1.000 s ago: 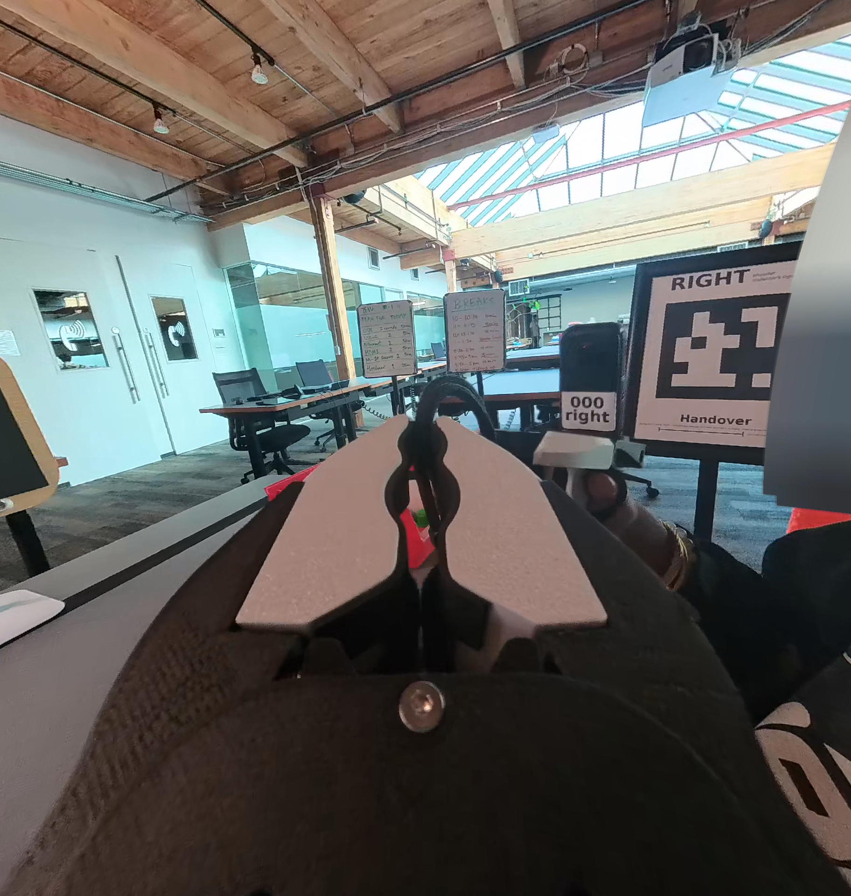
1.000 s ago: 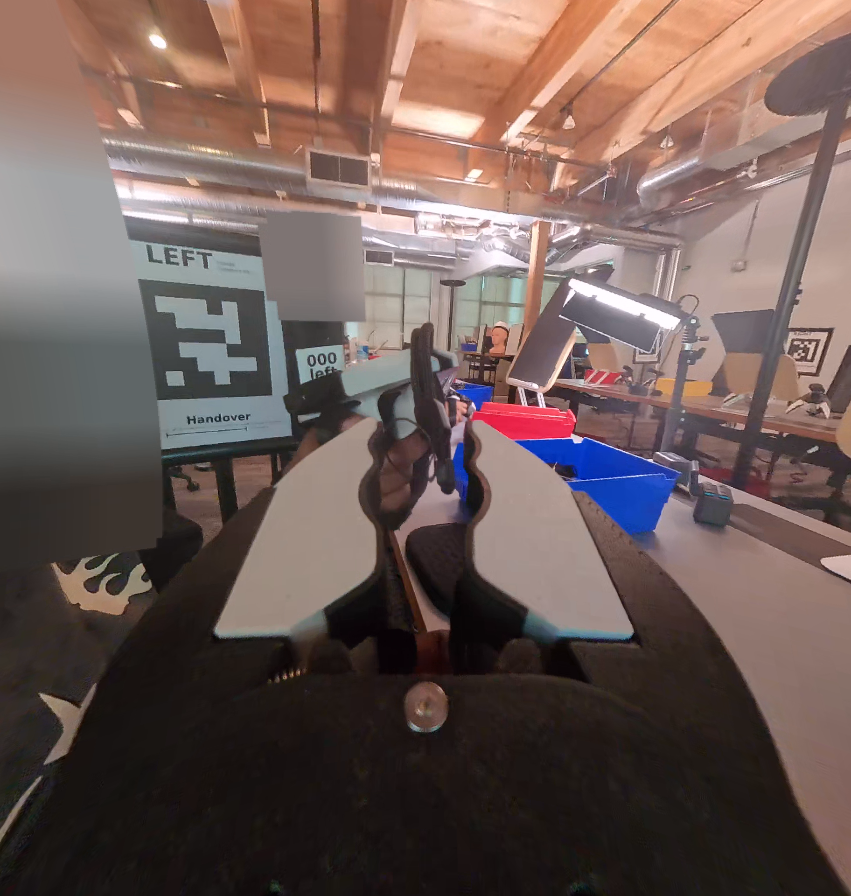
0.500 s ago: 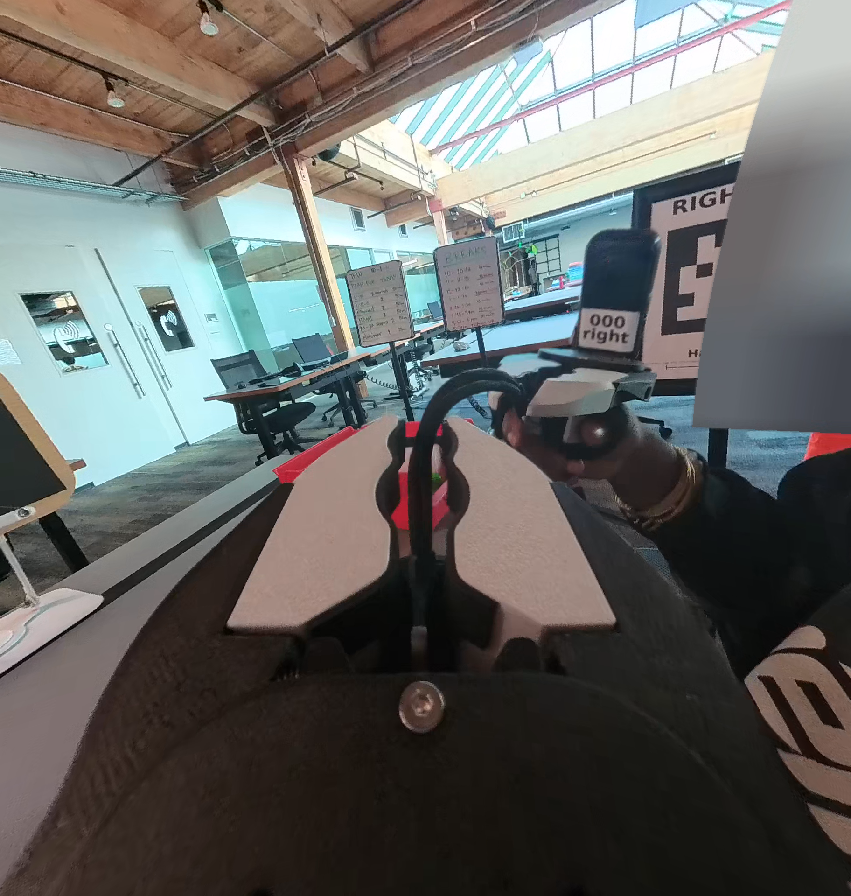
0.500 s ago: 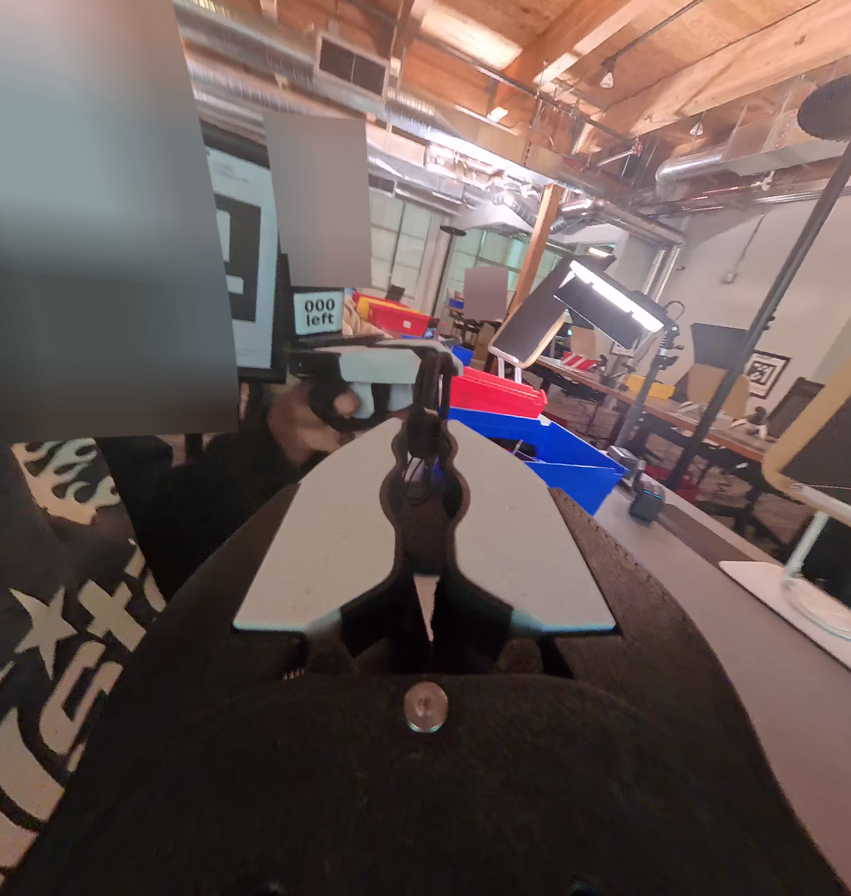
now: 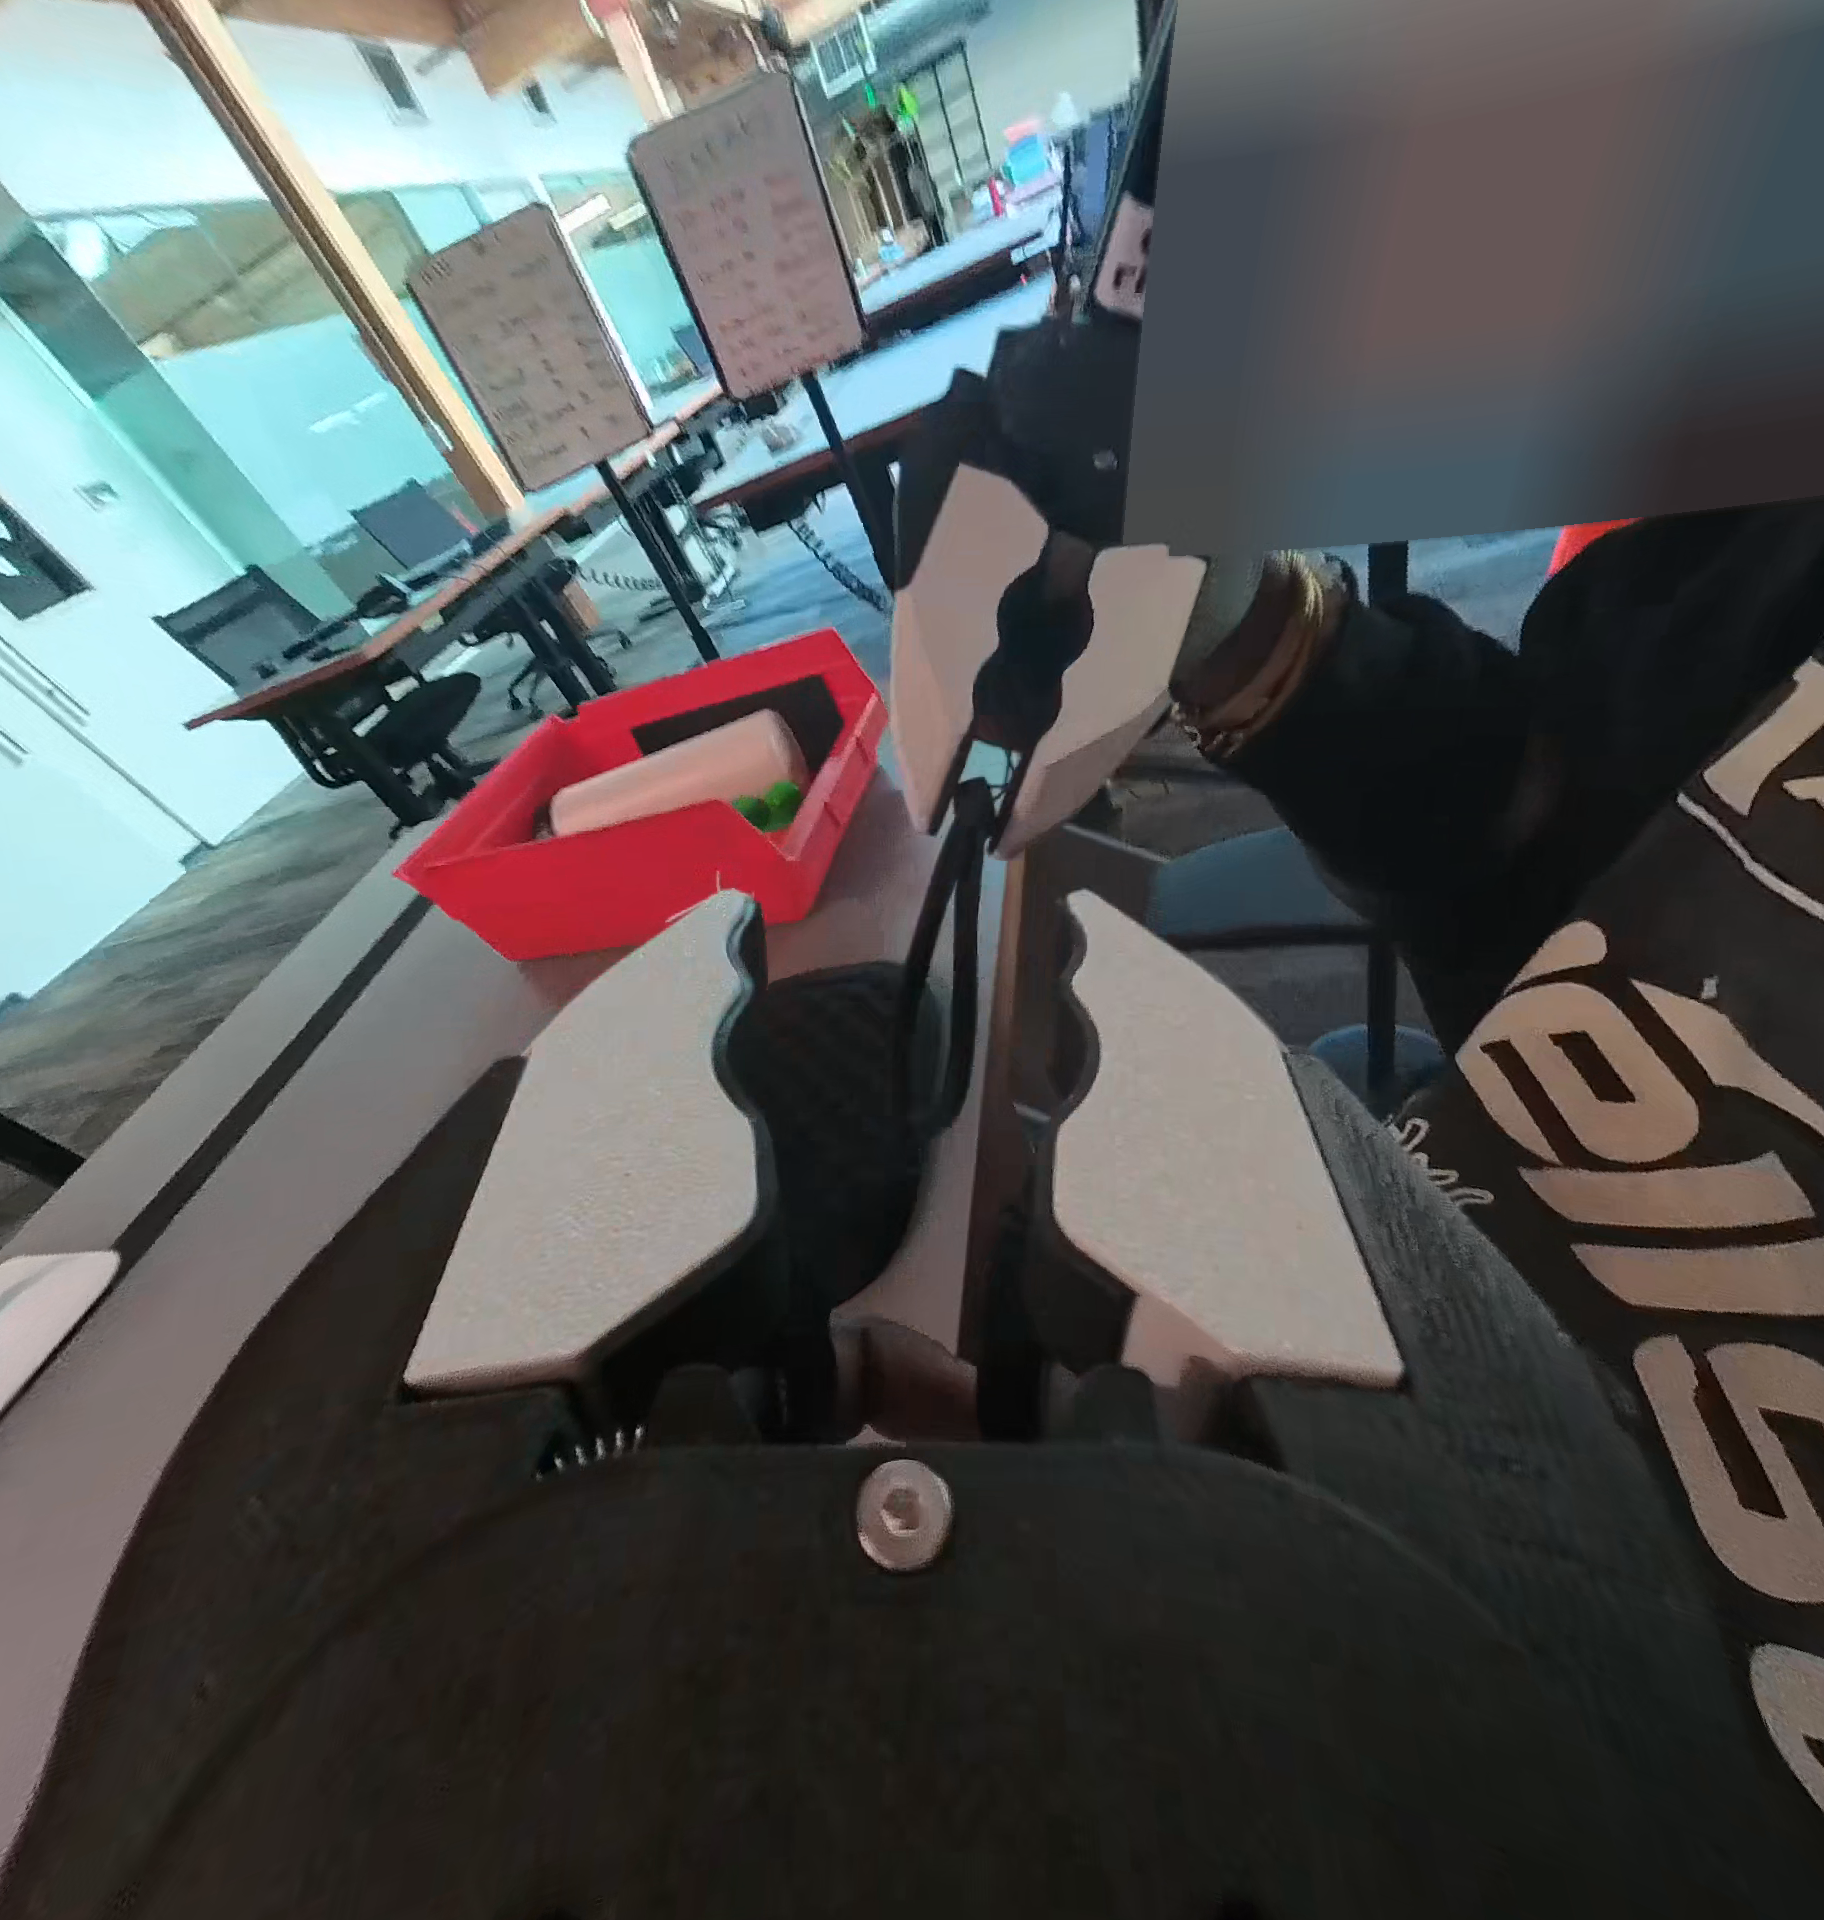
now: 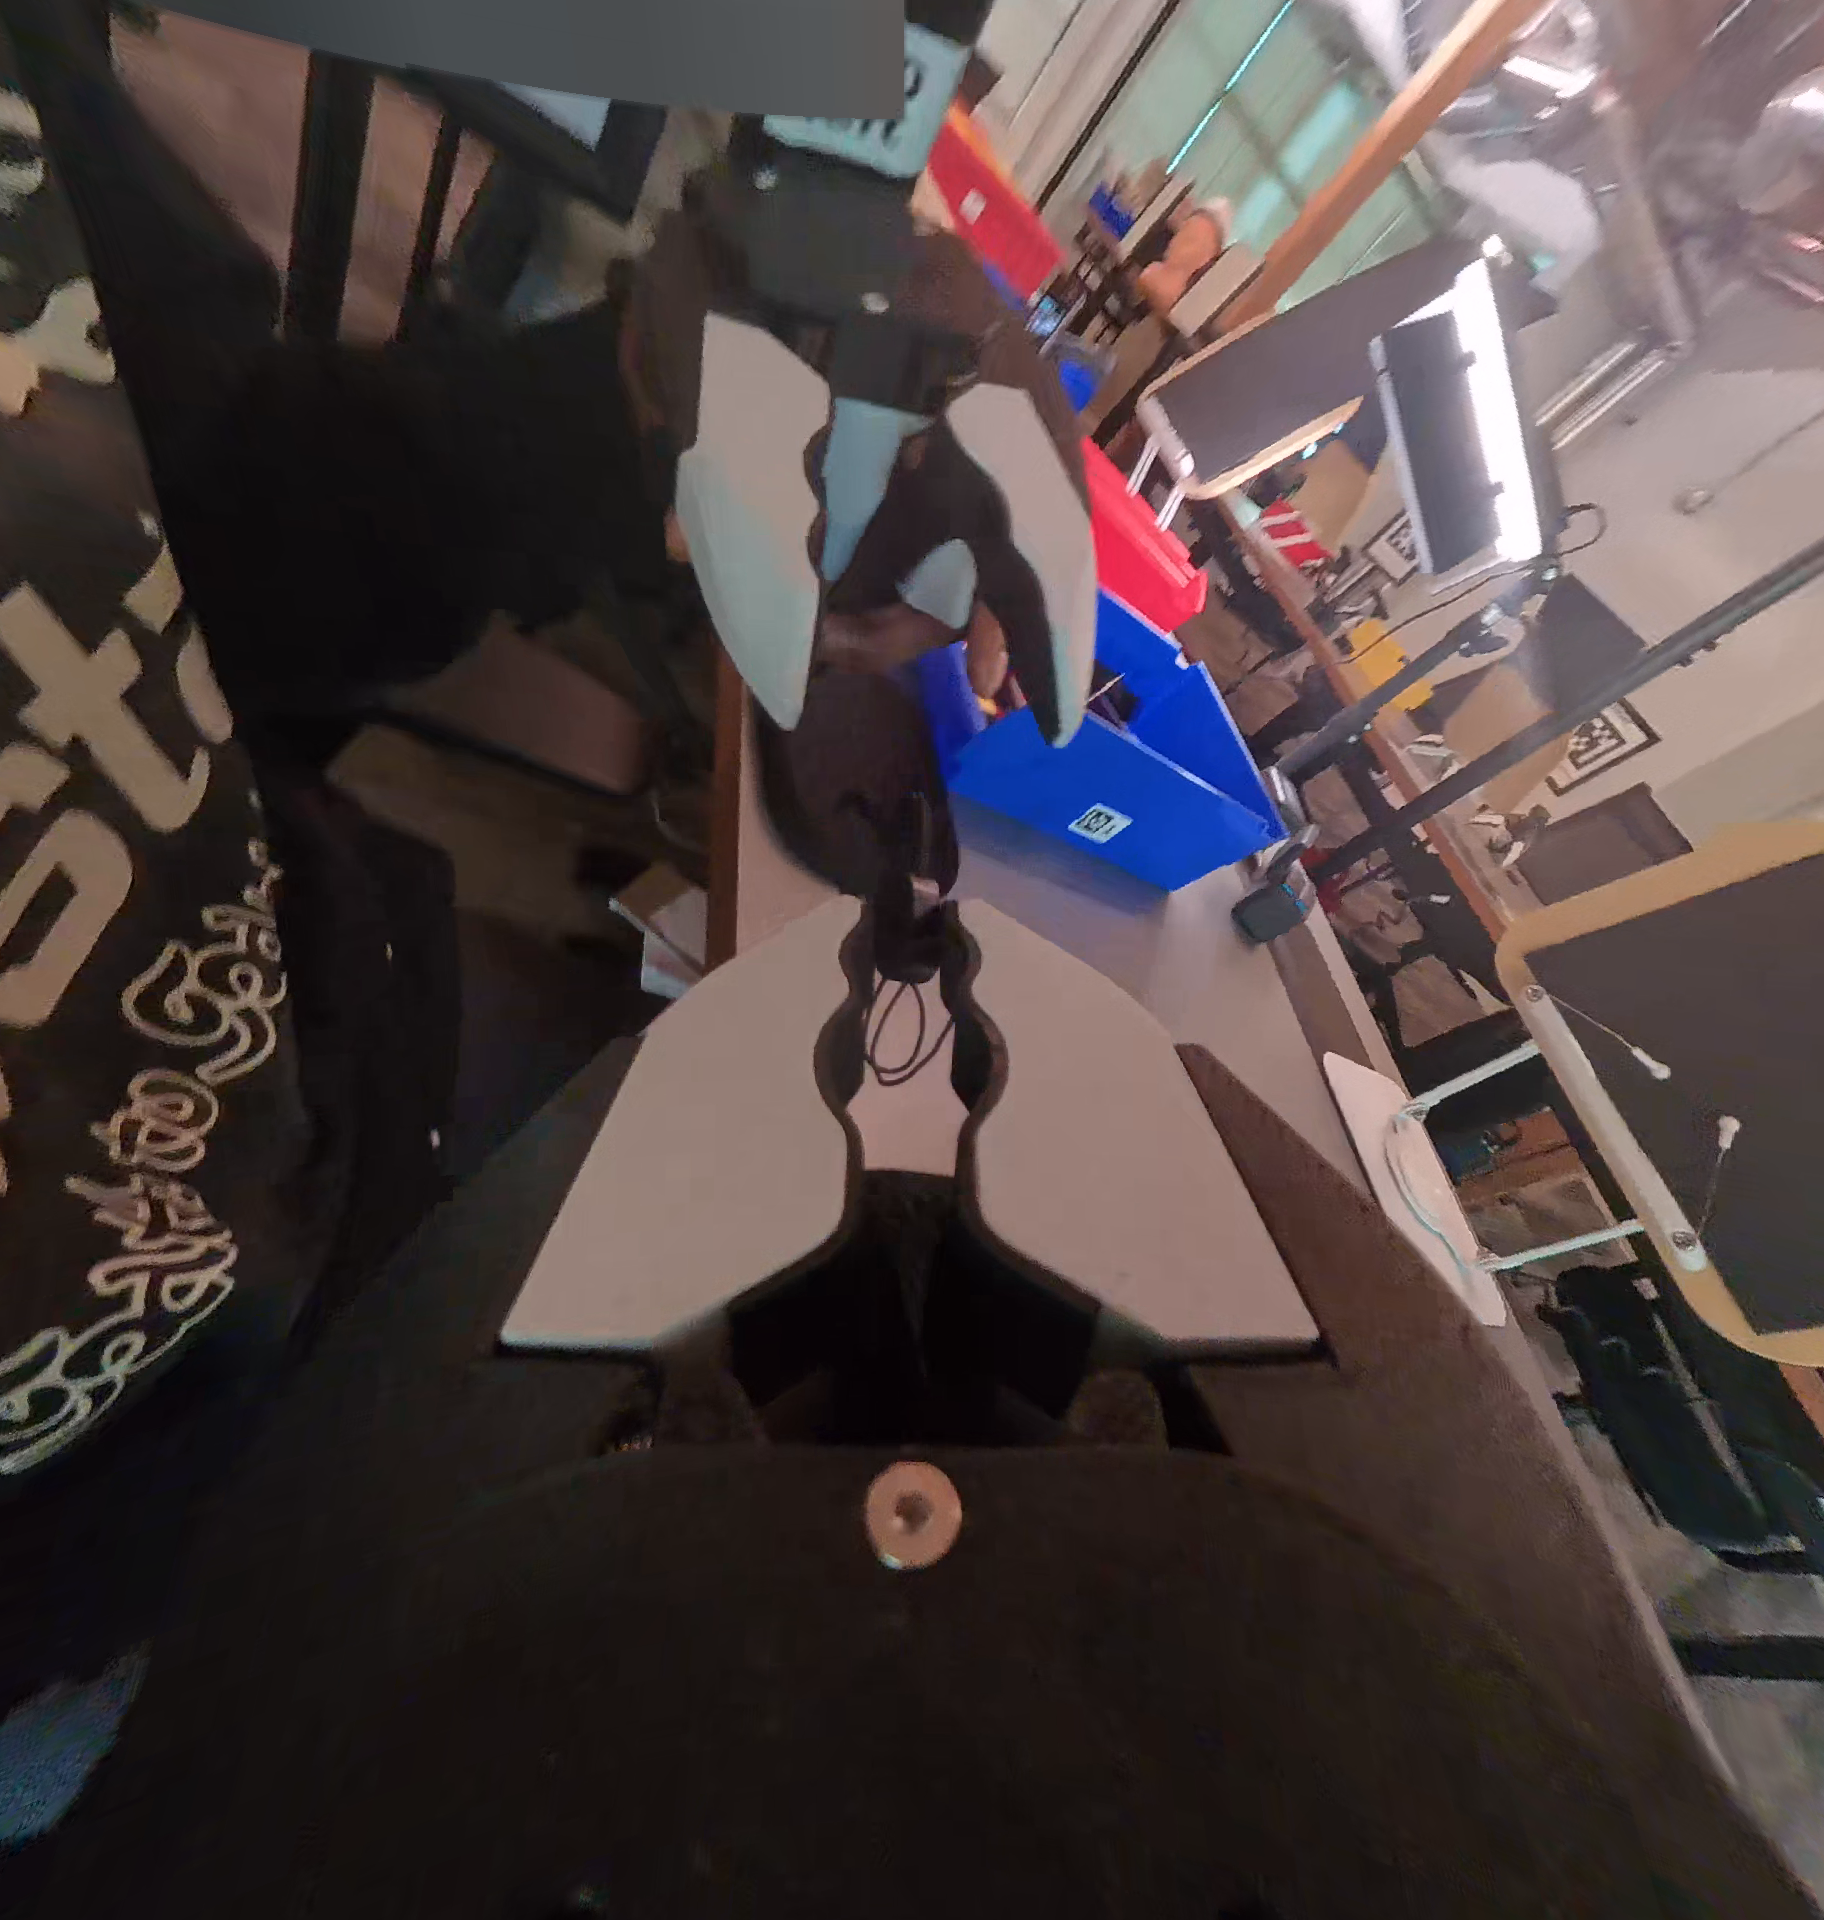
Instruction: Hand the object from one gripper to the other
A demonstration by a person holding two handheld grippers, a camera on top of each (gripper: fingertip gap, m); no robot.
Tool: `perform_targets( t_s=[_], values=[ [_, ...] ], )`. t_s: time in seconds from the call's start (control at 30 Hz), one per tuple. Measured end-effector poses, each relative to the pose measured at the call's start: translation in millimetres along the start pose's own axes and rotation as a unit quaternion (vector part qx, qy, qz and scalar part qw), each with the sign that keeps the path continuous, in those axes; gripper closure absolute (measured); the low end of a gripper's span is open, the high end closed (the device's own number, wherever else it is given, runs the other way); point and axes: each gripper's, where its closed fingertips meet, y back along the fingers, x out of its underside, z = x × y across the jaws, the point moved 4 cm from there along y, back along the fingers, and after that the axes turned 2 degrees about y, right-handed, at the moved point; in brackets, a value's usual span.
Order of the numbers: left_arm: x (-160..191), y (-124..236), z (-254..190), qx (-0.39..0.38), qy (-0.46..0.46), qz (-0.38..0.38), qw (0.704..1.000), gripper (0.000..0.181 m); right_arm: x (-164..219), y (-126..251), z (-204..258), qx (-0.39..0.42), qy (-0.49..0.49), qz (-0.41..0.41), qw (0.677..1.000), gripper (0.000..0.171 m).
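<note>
Black cord (image 6: 903, 940) sits pinched at the tips of my right gripper (image 6: 906, 930), whose jaws are clamped on it. My left gripper (image 5: 913, 935) is spread wide, the cord's strap (image 5: 944, 966) hanging in the gap, apparently free of both pads, though blur leaves doubt. I judge the handover all but made; next the left should draw back clear. Room is tight: table edge (image 5: 1001, 987) below, red bin (image 5: 617, 862) near left.
</note>
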Motion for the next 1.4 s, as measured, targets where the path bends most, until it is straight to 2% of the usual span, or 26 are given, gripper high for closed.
perform_targets(
  t_s=[0.07, 0.2, 0.27, 0.33, 0.43, 0.5, 0.57, 0.63, 0.73, 0.87, 1.0, 1.03, 1.2, 1.23, 1.33, 1.4],
  values=[
    [4.1, -10.4, -7.0, 0.015, 0.010, 0.026, 0.999, 0.133, 3.3, -3.1, 5.6, -0.008, 0.026, 0.032, 0.999, 0.159],
    [16.5, -22.6, -12.2, 0.030, 0.020, 0.075, 0.997, 0.161, 5.9, -6.4, 12.9, -0.013, 0.072, 0.072, 0.995, 0.159],
    [17.8, -24.4, -15.1, 0.049, 0.028, 0.071, 0.996, 0.177, 4.5, -6.7, 11.5, -0.001, 0.081, 0.075, 0.994, 0.159],
    [12.8, -24.7, -9.7, 0.033, 0.036, 0.042, 0.998, 0.177, -0.2, -5.0, 3.9, 0.034, 0.075, 0.055, 0.995, 0.158],
    [-6.3, -18.6, 2.0, 0.011, 0.073, -0.061, 0.995, 0.178, -16.4, 5.5, -20.3, 0.121, 0.014, -0.041, 0.992, 0.146],
    [-19.5, -11.3, 12.1, -0.012, 0.100, -0.144, 0.984, 0.178, -29.5, 19.2, -38.9, 0.177, -0.074, -0.152, 0.970, 0.136],
    [-28.6, -4.5, 17.7, -0.020, 0.127, -0.209, 0.969, 0.178, -39.0, 28.4, -45.4, 0.155, -0.184, -0.266, 0.934, 0.137],
    [-32.2, -1.4, 21.2, -0.024, 0.148, -0.239, 0.959, 0.178, -38.0, 22.7, -46.3, 0.091, -0.293, -0.306, 0.901, 0.140],
    [-32.9, -2.8, 20.3, -0.022, 0.155, -0.249, 0.956, 0.178, -34.4, -0.2, -33.7, 0.000, -0.344, -0.280, 0.896, 0.137],
    [-30.1, -12.6, 13.9, -0.008, 0.156, -0.237, 0.959, 0.178, -34.3, -10.2, -34.3, 0.018, -0.358, -0.290, 0.887, 0.143],
    [-24.9, -23.4, 6.6, 0.014, 0.154, -0.214, 0.964, 0.178, -35.1, -4.3, -36.4, 0.005, -0.371, -0.312, 0.875, 0.163],
    [-24.1, -24.6, 4.8, 0.020, 0.154, -0.209, 0.966, 0.177, -33.8, -3.4, -36.2, 0.003, -0.367, -0.307, 0.878, 0.163],
    [-15.2, -26.8, -1.4, 0.052, 0.143, -0.145, 0.978, 0.155, -31.0, -1.5, -29.6, -0.031, -0.348, -0.257, 0.901, 0.163],
    [-14.1, -27.0, -2.8, 0.059, 0.144, -0.135, 0.979, 0.155, -30.8, -1.6, -27.7, -0.040, -0.348, -0.247, 0.904, 0.163],
    [-13.9, -27.2, -6.8, 0.079, 0.149, -0.128, 0.977, 0.174, -29.5, -3.1, -23.1, -0.055, -0.344, -0.220, 0.911, 0.163],
    [-14.6, -27.5, -5.6, 0.078, 0.156, -0.133, 0.976, 0.177, -31.3, -4.0, -21.6, -0.058, -0.342, -0.225, 0.911, 0.161]
  ],
)
